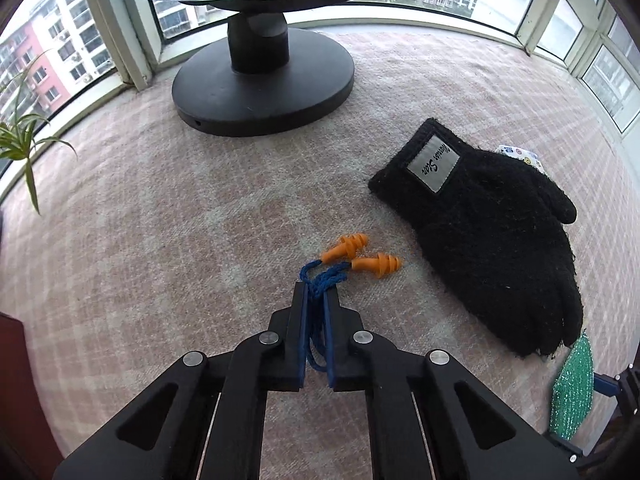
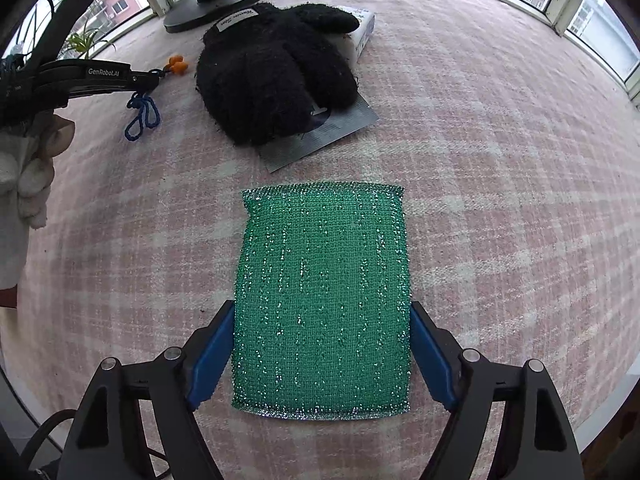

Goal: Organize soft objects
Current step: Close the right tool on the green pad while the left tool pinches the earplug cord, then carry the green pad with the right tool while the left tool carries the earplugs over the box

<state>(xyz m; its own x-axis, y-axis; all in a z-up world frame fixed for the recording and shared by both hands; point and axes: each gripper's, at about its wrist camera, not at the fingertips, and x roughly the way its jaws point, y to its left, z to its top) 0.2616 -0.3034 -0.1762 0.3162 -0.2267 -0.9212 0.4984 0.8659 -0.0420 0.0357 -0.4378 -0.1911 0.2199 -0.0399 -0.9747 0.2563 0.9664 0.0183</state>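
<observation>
My left gripper [image 1: 317,290] is shut on the blue cord [image 1: 320,280] of a pair of orange earplugs [image 1: 362,254], which hang just past the fingertips above the pink plaid cloth. In the right wrist view the cord [image 2: 140,114] loops down below that gripper [image 2: 154,76]. A black knit glove [image 1: 488,224] lies to the right; it also shows in the right wrist view [image 2: 272,76]. My right gripper [image 2: 322,312] holds a green glittery scouring sponge [image 2: 322,300] between its blue pads [image 2: 214,354], the sponge lying flat on the cloth.
A globe on a black round base [image 1: 264,84] stands at the back by the windows. A grey booklet [image 2: 344,128] and a white box [image 2: 362,30] lie under the glove. A green plant [image 1: 20,148] is at the left edge.
</observation>
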